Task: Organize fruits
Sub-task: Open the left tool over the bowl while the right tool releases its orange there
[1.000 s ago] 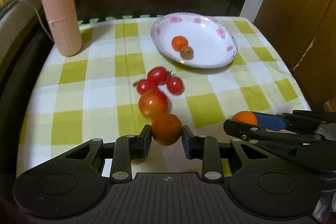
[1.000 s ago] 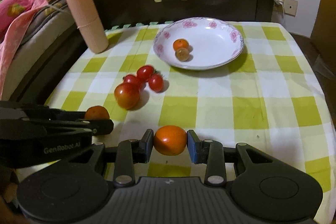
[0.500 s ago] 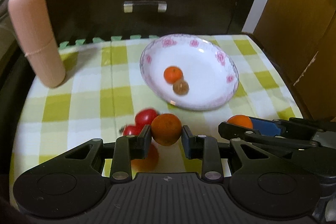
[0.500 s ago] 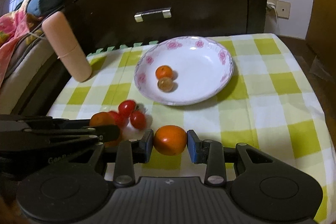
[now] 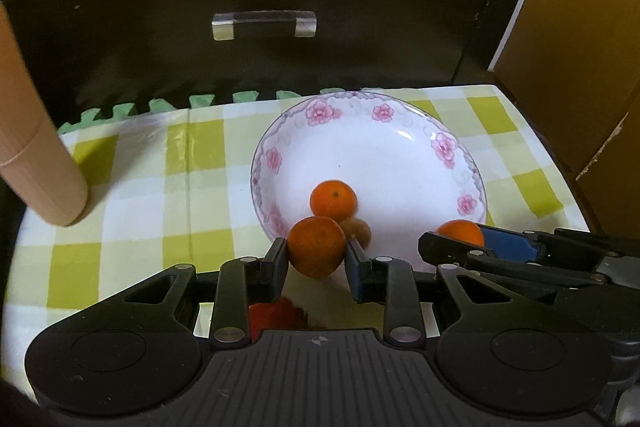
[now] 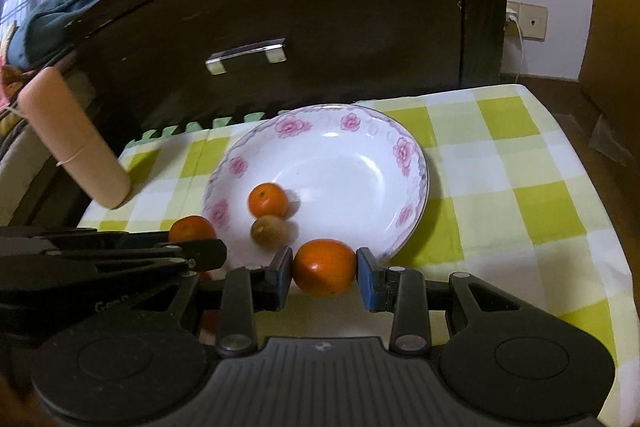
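Note:
My left gripper is shut on a small orange, held over the near rim of a white plate with pink flowers. In the plate lie another orange and a small brown fruit. A red tomato shows under the left fingers. In the right wrist view my right gripper is shut on a second orange at the plate's near edge. The left gripper's orange shows at the left of that view, by the plate's left rim.
A pink ribbed cylinder stands at the table's back left. A dark cabinet with a metal handle rises right behind the green-checked tablecloth. A wooden cupboard flanks the right side.
Both grippers have moved forward across the table to the plate, each still holding its orange. The tomatoes have slipped from the middle of the views to beneath the grippers.

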The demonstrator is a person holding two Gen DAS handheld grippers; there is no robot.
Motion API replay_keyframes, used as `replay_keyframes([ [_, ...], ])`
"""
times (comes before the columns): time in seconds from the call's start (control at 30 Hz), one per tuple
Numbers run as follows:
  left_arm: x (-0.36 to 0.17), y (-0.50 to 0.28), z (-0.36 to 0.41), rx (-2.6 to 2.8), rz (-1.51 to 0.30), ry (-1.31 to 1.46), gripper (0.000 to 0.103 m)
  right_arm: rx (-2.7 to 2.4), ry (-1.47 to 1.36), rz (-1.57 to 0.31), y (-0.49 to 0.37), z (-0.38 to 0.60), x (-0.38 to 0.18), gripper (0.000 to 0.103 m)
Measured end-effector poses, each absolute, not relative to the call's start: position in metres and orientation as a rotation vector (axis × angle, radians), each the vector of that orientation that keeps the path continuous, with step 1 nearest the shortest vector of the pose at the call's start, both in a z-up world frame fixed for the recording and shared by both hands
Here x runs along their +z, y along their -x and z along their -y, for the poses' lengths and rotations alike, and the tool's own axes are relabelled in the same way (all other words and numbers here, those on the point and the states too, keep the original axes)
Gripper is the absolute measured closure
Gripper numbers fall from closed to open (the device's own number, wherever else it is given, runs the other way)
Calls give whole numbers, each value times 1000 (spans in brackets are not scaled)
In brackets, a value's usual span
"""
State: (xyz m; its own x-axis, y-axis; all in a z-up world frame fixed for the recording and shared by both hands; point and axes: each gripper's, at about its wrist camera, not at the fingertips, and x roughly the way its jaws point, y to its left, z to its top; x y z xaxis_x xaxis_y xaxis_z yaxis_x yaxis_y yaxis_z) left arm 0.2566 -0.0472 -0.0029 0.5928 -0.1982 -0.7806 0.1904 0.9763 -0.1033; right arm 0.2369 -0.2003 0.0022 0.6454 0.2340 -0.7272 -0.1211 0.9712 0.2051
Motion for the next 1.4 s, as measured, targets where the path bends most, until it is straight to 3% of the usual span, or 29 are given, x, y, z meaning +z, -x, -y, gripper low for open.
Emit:
replay_keyframes([
  [0.67, -12, -279, 50, -216, -918, 9, 63, 212, -169, -834, -273, 210, -15, 69],
  [0.77, -10, -278, 50, -215, -914, 10, 59, 212, -161, -826, -272, 210, -14, 69],
  [0.9, -6, -273, 48, -199, -885, 6, 46, 201, -158, -816, -271, 211, -12, 68],
  [1.4, 17, -240, 24, -197, -856, 16, 44, 216, -165, -791, -241, 202, 13, 67],
])
